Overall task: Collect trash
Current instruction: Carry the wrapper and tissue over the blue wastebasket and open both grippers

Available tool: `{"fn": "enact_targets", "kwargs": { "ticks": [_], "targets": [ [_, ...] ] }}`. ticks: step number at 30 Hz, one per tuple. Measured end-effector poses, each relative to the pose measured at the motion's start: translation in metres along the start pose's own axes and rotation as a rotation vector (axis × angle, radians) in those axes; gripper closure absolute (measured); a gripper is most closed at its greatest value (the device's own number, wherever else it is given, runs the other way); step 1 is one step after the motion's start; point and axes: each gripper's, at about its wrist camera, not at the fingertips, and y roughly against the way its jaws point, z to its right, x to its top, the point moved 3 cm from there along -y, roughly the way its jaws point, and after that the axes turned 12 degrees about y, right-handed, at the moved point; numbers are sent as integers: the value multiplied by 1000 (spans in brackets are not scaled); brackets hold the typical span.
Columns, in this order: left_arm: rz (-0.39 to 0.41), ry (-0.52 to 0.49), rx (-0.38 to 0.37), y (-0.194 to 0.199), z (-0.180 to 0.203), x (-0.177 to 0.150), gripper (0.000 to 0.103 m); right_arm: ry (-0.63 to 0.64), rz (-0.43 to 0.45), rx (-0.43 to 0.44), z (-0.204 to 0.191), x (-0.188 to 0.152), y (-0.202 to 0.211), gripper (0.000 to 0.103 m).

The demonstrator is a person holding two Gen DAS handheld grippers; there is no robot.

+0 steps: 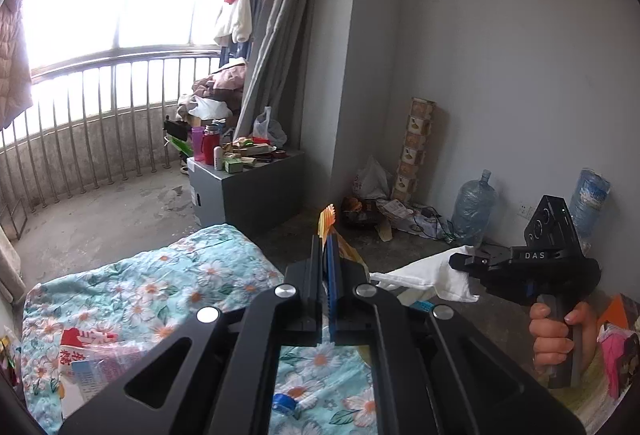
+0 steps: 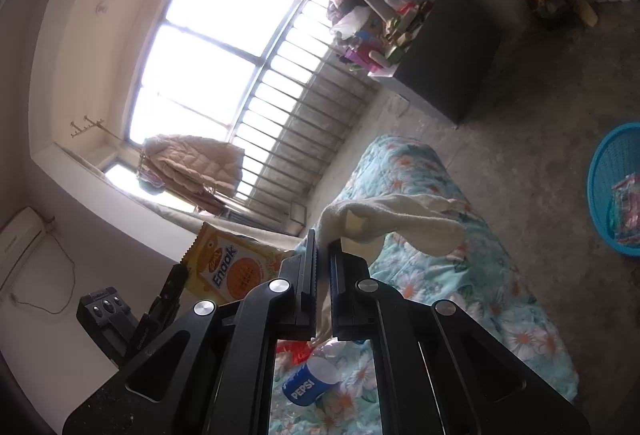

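My left gripper is shut on a yellow-orange snack wrapper, held above the floral bed; the right wrist view shows it as an Enaak packet in the left gripper. My right gripper is shut on a white sock-like cloth, also seen in the left wrist view hanging from the right gripper. A Pepsi bottle and a red wrapper lie on the quilt. A blue basket on the floor holds a colourful wrapper.
A printed plastic bag lies on the quilt. A grey cabinet with bottles and boxes stands by the balcony railing. Bags, water jugs and cables lie in the corner. The floor is concrete.
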Motion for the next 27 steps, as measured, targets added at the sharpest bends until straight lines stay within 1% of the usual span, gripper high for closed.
{"fn": "enact_targets", "kwargs": {
  "ticks": [4, 8, 10, 13, 15, 18, 19, 20, 24, 27],
  "targets": [
    [-46, -37, -38, -28, 33, -7, 101, -25, 29, -15, 17, 2, 22, 99],
    [-103, -62, -67, -62, 60, -19, 101, -53, 54, -62, 40, 3, 41, 99],
    [-136, -74, -81, -80, 74, -28, 101, -66, 61, -91, 53, 4, 51, 99],
    [-191, -80, -102, -112, 93, -39, 101, -80, 59, -167, 76, 5, 64, 99],
    [-240, -88, -117, -139, 108, -50, 101, -88, 46, -231, 97, 6, 69, 99],
    [-300, -99, -132, -172, 126, -65, 101, -114, 4, -302, 130, 4, 69, 99],
    [-328, -105, -138, -190, 134, -72, 101, -126, -9, -328, 139, 3, 68, 99],
    [-345, -110, -140, -201, 138, -77, 101, -144, -32, -362, 156, 2, 66, 99],
    [-420, -125, -140, -256, 157, -99, 101, -217, -82, -436, 204, -2, 55, 97],
    [-471, -122, -145, -298, 166, -114, 101, -275, -101, -495, 239, -3, 49, 95]
  ]
}}
